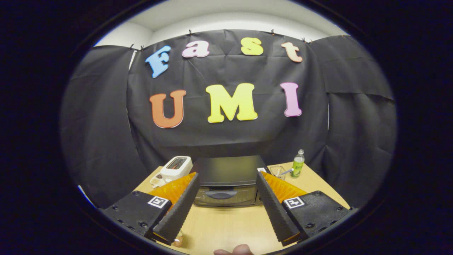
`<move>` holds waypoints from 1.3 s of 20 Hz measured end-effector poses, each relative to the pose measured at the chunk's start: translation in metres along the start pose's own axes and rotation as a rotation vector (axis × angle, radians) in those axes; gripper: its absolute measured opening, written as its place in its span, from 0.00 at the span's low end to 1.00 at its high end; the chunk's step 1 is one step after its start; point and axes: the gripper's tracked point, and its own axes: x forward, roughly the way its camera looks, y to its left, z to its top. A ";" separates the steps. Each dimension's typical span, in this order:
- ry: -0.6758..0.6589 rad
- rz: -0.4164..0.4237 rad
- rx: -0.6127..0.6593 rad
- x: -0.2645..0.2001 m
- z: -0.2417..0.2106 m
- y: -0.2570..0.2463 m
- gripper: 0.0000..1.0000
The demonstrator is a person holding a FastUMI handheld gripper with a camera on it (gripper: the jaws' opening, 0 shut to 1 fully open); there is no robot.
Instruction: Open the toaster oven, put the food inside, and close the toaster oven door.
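I'm not picking up any readable text, brand or number. My gripper (226, 174) is standing wide apart, toaster oven (226, 166) just beyond the fingers (177, 209), each carrying a square black-and-white marker (158, 202): pattern only, no characters. The bottle (298, 164) is showing a green label, too small to read.

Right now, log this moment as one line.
gripper: open, empty | toaster oven: door shut, beyond fingers | bottle: upright, beside oven

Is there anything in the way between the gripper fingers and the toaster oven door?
Nothing visible. The gripper is open, and only bare table lies between its fingers and the toaster oven, whose door is shut.
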 end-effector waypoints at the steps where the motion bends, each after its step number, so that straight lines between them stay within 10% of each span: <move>1: 0.014 0.004 -0.005 0.014 -0.010 -0.001 1.00; 14: 0.157 0.006 -0.040 0.175 -0.101 0.006 1.00; 26: 0.216 -0.013 -0.066 0.155 -0.141 0.005 1.00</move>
